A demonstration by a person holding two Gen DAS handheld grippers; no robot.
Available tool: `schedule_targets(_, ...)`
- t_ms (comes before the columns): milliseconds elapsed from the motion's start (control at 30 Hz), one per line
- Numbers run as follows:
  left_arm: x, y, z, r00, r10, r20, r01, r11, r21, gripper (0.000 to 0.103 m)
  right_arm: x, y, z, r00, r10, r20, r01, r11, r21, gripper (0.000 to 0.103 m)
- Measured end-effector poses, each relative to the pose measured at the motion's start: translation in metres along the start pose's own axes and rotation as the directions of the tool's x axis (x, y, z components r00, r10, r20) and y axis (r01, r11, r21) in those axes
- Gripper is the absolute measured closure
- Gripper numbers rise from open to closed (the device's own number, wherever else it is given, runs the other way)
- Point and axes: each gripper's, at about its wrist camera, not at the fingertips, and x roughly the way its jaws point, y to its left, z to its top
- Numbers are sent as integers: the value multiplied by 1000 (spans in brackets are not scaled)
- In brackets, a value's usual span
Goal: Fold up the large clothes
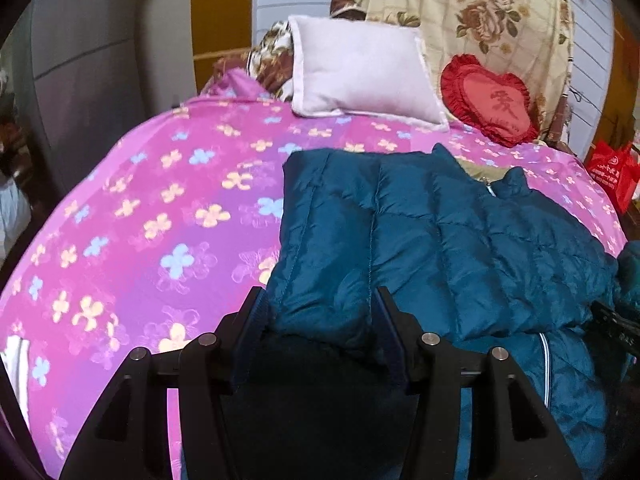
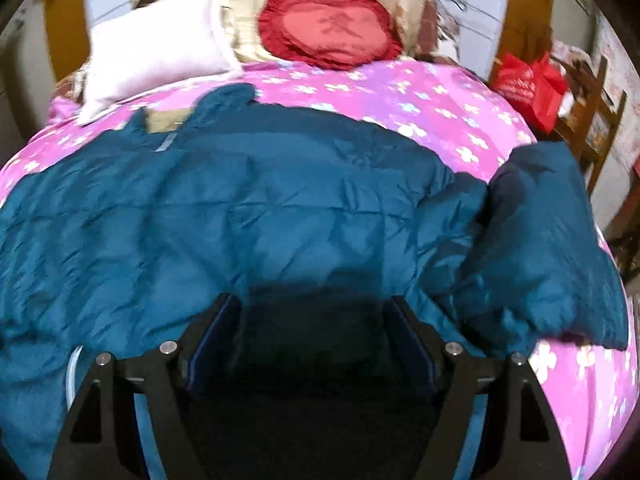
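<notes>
bed with pink floral cover (image 1: 152,208) serves as the folding surface. teal down jacket (image 2: 248,200) lies spread across it, collar toward the white pillow (image 1: 360,76) and red heart cushion (image 2: 332,28); one sleeve (image 1: 328,240) is laid over the body, the other sleeve (image 2: 552,240) lies out to the side, so the fold looks partial. left gripper (image 1: 320,304) has its jaws spread around the folded sleeve's cuff, not clamped. right gripper (image 2: 316,308) hangs released over the hem, likely ready for the next grasp
</notes>
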Motion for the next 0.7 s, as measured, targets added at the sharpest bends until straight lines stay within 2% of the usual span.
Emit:
schedule_targets(133, -12, -4, -3, 1000, -24, 13, 24, 1000, 10, 71, -30, 5, -18, 1000, -5, 18, 6, 999, -53, 22)
schedule_targets(267, -30, -12, 1, 997, -48, 57, 46, 998, 33, 71, -43, 1, -33, 998, 60, 0, -60, 998, 8, 20)
schedule_targets(400, -55, -15, -1, 990, -64, 127, 62, 998, 19, 71, -52, 0, -48, 996, 84, -2, -84, 996, 23, 18)
schedule_targets(533, -66, -23, -9, 991, -37, 128, 32, 999, 44, 71, -67, -1, -54, 995, 103, 12, -103, 995, -6, 18)
schedule_targets(700, -83, -35, -30, 993, -40, 114, 32, 997, 67, 71, -83, -6, -61, 990, 136, 34, -135, 990, -28, 17)
